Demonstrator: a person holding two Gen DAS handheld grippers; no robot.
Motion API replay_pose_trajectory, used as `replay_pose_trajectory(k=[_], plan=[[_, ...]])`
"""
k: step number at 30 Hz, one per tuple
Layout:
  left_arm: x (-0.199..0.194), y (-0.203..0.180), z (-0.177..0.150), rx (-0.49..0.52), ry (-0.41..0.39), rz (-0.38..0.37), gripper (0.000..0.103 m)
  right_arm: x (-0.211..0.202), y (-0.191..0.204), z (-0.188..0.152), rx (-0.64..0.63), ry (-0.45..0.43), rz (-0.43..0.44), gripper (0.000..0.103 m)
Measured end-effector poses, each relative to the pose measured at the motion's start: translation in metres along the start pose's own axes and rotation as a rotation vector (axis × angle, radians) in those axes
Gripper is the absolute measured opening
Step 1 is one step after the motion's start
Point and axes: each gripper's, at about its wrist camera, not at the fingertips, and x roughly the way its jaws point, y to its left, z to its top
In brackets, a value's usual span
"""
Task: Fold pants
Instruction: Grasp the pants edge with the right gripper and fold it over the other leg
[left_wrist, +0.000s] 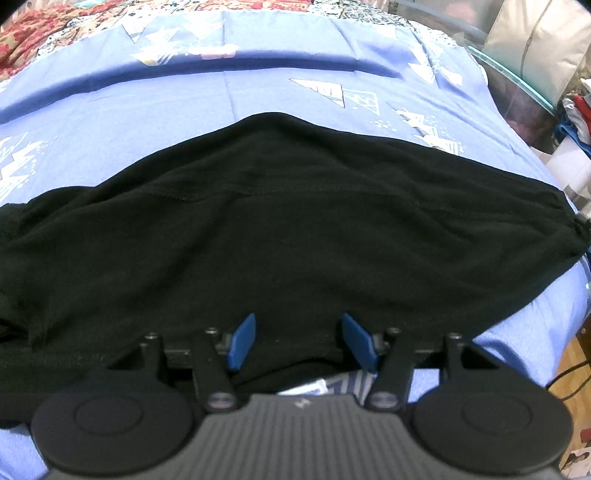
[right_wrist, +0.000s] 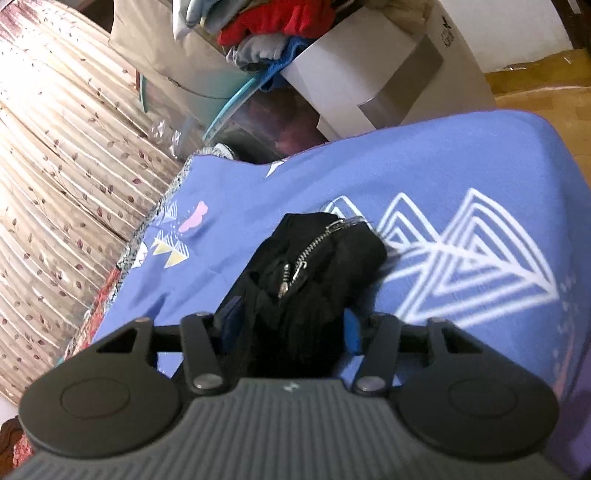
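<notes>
Black pants (left_wrist: 295, 221) lie spread wide across a blue patterned bedsheet (left_wrist: 147, 92). My left gripper (left_wrist: 301, 339) hovers at their near edge, its blue fingers (left_wrist: 243, 341) apart, with cloth lying loose below and between them. In the right wrist view, one bunched end of the pants (right_wrist: 325, 251), with a silver zipper (right_wrist: 314, 247) showing, fills the gap between the blue pads. My right gripper (right_wrist: 291, 325) is shut on that bunch, just above the sheet (right_wrist: 461, 166) near the bed's corner.
A red patchwork quilt (left_wrist: 55, 29) borders the far side of the bed. Past the right edge are a glass tabletop (left_wrist: 517, 74), a white appliance (right_wrist: 388, 66), a pile of clothes (right_wrist: 277, 22), a leaf-print curtain (right_wrist: 55, 147) and wooden floor (right_wrist: 535, 81).
</notes>
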Motion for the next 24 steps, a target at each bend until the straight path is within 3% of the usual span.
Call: replay_pose_trajectory(k=[1, 3, 5, 8, 12, 16, 18, 20, 24], plan=[[-0.001, 0.001, 0.000, -0.003, -0.001, -0.001, 0.054, 0.002, 0.003, 0.003, -0.005, 0.020, -0.010, 0.020], [-0.005, 0.004, 0.000, -0.014, -0.006, -0.001, 0.054, -0.006, 0.014, 0.006, -0.036, -0.002, 0.013, 0.017], [-0.009, 0.007, 0.000, -0.026, -0.017, -0.003, 0.054, -0.023, 0.045, 0.004, -0.172, -0.030, 0.069, 0.016], [-0.016, 0.010, 0.000, -0.033, -0.042, -0.004, 0.054, -0.049, 0.110, -0.017, -0.495, -0.023, 0.161, 0.017], [-0.025, 0.013, -0.002, -0.040, -0.074, -0.017, 0.054, -0.077, 0.179, -0.090, -0.921, 0.069, 0.304, 0.017], [-0.032, 0.022, -0.008, -0.056, -0.082, -0.019, 0.054, -0.077, 0.197, -0.187, -1.264, 0.261, 0.345, 0.023], [-0.036, 0.029, -0.011, -0.069, -0.088, -0.015, 0.054, -0.073, 0.192, -0.224, -1.345, 0.376, 0.356, 0.034], [-0.042, 0.037, -0.015, -0.088, -0.096, -0.019, 0.054, -0.084, 0.189, -0.242, -1.416, 0.305, 0.349, 0.046], [-0.049, 0.048, -0.023, -0.103, -0.105, -0.057, 0.055, -0.102, 0.193, -0.214, -1.303, 0.342, 0.405, 0.053]])
